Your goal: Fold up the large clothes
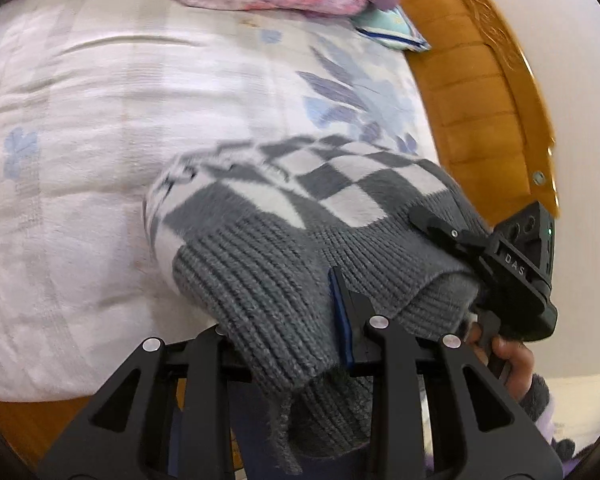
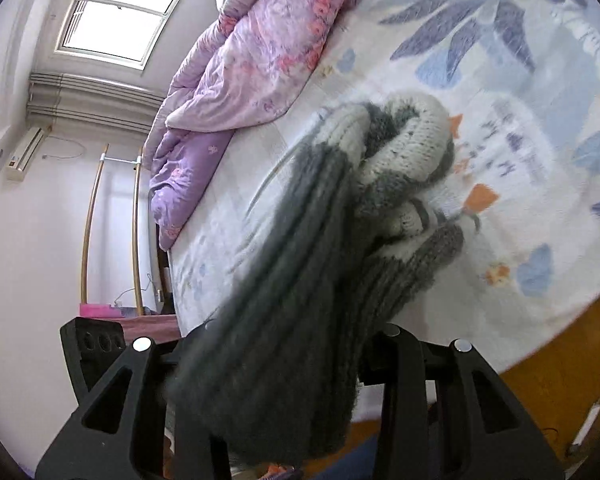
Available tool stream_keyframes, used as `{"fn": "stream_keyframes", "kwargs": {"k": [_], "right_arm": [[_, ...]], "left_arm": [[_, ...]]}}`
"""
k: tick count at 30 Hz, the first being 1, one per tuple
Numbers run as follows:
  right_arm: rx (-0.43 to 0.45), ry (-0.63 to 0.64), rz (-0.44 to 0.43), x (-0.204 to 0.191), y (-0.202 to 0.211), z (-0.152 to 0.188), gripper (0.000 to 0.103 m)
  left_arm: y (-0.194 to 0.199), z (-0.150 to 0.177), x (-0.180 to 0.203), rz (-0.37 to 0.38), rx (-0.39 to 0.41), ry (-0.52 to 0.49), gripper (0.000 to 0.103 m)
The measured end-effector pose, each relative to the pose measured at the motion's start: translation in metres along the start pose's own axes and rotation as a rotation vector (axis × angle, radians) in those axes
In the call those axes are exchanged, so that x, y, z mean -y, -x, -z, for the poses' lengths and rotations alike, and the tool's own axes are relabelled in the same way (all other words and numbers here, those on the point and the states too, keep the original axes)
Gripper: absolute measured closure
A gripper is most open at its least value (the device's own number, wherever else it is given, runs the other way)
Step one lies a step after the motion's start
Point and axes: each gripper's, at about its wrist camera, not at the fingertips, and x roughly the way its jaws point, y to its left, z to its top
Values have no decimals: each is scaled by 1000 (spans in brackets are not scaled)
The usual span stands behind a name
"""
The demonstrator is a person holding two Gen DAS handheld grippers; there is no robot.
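Note:
A grey and white checked knit sweater [image 1: 300,200] is held up over the bed. My left gripper [image 1: 300,320] is shut on its grey ribbed hem [image 1: 260,300]; one blue-padded finger [image 1: 342,320] shows against the knit. My right gripper [image 1: 440,224] shows in the left wrist view at the right, shut on the same hem. In the right wrist view the sweater [image 2: 320,240] hangs bunched from my right gripper [image 2: 284,344], grey ribbing draped over the fingers, which are hidden.
The bed has a white sheet with blue flowers [image 1: 120,140]. A pink and purple quilt [image 2: 252,60] is piled at its far side. A wooden bed frame [image 1: 480,100] runs along the right. A window [image 2: 120,12] and wall are beyond.

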Motion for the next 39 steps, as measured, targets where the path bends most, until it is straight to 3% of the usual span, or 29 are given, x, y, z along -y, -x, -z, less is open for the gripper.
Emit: {"fn": "stream_keyframes", "kwargs": {"k": [4, 8, 13, 16, 20, 22, 24, 26, 28, 32, 34, 36, 39], "right_arm": [[12, -7, 0, 22, 32, -1, 69], [37, 1, -36, 41, 63, -38, 69], [56, 57, -83, 68, 77, -147, 69], [76, 119, -115, 87, 78, -236, 69], [113, 202, -160, 121, 80, -315, 69], [108, 209, -153, 143, 73, -336, 69], [67, 158, -115, 178, 57, -352, 69], [8, 115, -20, 216, 34, -355, 69], [-58, 57, 58, 250, 15, -348, 69], [-131, -66, 186, 311, 1, -324, 66], [-164, -86, 243, 330, -1, -315, 62], [-228, -64, 348, 343, -7, -307, 58], [-315, 55, 604, 351, -16, -296, 56]], "left_arm": [[-9, 0, 40, 8, -27, -43, 76], [-26, -23, 86, -7, 7, -100, 76], [-71, -93, 154, -21, 94, -131, 76], [-114, -154, 194, -14, 179, -124, 76], [-164, -209, 231, -48, 268, -168, 76], [-201, -229, 239, -70, 284, -172, 76], [-234, -234, 239, -113, 277, -185, 76], [-278, -233, 229, -158, 225, -156, 76], [-325, -227, 215, -183, 131, -105, 75], [-381, -191, 224, -253, -15, -177, 73], [-401, -176, 213, -258, -94, -103, 68], [-412, -168, 201, -270, -152, -35, 56], [-418, -158, 188, -306, -209, 0, 44]]}}
